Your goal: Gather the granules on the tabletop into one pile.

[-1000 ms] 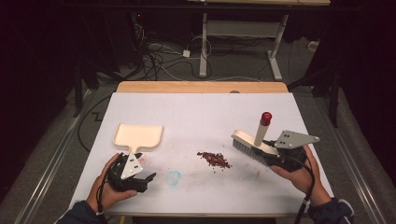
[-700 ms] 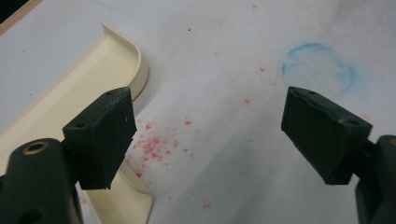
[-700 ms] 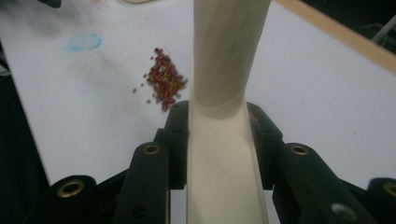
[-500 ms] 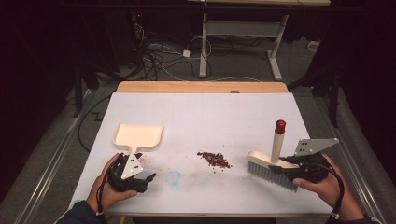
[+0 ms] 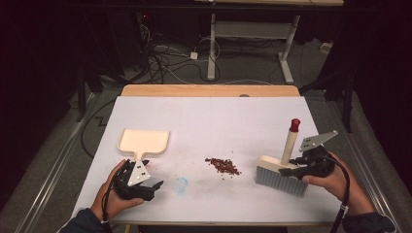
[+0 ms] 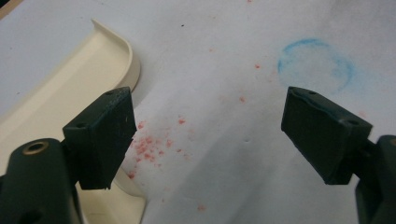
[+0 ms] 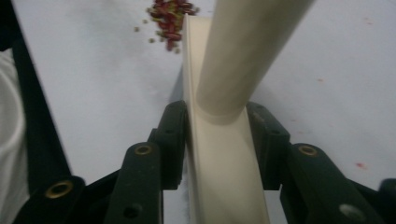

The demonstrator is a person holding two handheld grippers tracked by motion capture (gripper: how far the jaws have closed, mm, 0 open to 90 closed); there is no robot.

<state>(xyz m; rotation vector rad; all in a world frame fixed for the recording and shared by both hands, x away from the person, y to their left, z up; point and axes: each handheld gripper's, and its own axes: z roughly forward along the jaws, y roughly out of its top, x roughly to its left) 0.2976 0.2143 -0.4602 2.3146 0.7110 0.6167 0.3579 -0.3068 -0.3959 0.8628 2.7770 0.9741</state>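
- Nearest, at the left: left gripper (image 5: pixel 154 186) held low over the white tabletop (image 5: pixel 214 121), jaws spread wide with nothing between them.
- Just past its left jaw: cream dustpan (image 6: pixel 60 98), its short handle pointing back at the gripper, not gripped.
- Between those jaws, on the tabletop: tiny red specks (image 6: pixel 149 144), and a faint blue ring (image 6: pixel 315 63) a bit farther off.
- Nearest, at the right: right gripper (image 5: pixel 291 168), jaws pinching the brush (image 5: pixel 282 175) by its cream back, one jaw on each side.
- Brush bristles down on the tabletop, its red-tipped handle sticking up.
- A little farther, between dustpan and brush: small pile of dark red crumbs (image 5: pixel 222 166), close to the brush's far end, apart from both grippers.
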